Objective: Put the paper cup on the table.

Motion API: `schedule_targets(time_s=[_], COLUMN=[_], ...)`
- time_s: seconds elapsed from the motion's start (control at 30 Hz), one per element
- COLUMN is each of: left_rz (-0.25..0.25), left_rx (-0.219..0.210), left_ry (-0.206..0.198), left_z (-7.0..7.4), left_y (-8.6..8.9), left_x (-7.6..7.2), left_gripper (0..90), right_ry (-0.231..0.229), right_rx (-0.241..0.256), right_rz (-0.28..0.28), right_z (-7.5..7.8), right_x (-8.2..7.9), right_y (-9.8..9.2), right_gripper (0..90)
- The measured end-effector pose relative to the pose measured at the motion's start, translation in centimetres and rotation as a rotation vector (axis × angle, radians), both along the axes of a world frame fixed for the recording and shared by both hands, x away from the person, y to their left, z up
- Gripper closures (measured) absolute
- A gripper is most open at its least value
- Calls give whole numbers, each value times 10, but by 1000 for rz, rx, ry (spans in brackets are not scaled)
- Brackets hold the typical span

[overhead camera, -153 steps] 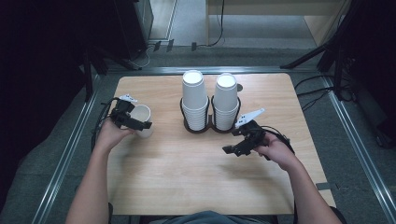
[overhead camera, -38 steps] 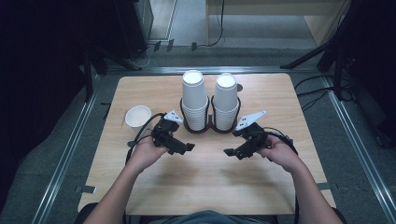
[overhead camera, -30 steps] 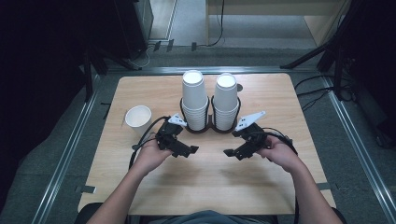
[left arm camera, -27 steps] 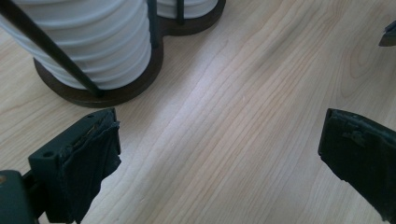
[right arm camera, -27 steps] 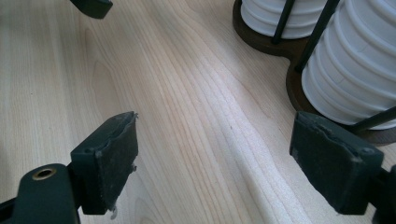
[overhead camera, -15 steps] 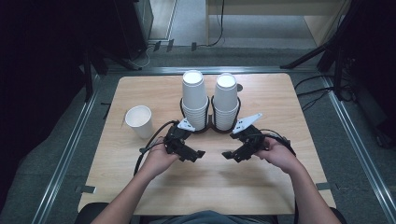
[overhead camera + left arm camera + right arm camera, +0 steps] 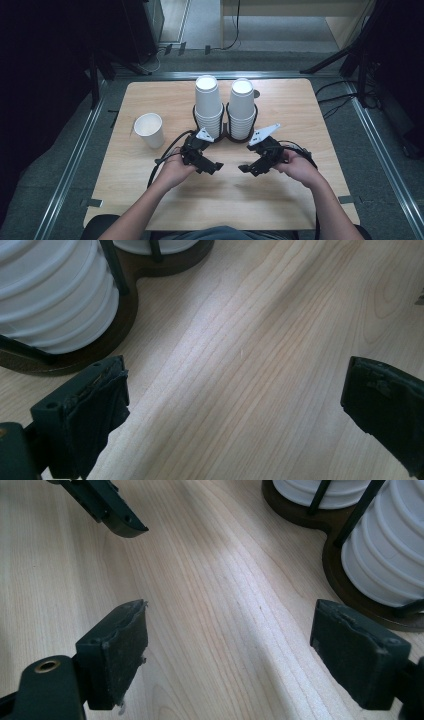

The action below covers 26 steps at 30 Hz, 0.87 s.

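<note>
While both grippers gape empty, left gripper [image 7: 216,166] and right gripper [image 7: 245,169] flank white ribbed cup stacks [image 7: 55,295] (lone cup [image 7: 149,130] far left in high view).

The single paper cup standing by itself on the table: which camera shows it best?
The high view: the single cup stands whole and upright, apart from both stacks. The two gripper views face the table and the holder's stacked cups instead.

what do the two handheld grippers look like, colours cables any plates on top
Both the left gripper and the right gripper are black, each with two blocky jaws faced in worn dark pads. Each carries a pale grey three-cornered plate on top and trails a black cable. The person's forearms are bare, no sleeves visible.
</note>
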<state>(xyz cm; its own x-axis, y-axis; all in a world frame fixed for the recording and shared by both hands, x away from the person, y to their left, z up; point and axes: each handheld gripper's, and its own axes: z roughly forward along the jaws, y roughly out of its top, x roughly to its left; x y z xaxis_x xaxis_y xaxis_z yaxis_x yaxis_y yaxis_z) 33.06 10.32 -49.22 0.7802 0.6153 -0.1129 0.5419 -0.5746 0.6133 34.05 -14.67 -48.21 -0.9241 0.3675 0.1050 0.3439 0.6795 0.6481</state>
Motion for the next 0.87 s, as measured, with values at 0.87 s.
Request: schedule_targets(time_s=[0.87], left_rz=[-18], left_rx=[31], left_ry=[3], left_z=[-5], left_y=[0], left_x=[3], left_gripper=[0], right_ry=[-6], right_rx=[-8], right_rz=[0], right_z=[-1], right_x=[0], right_y=[-3], right_gripper=[157])
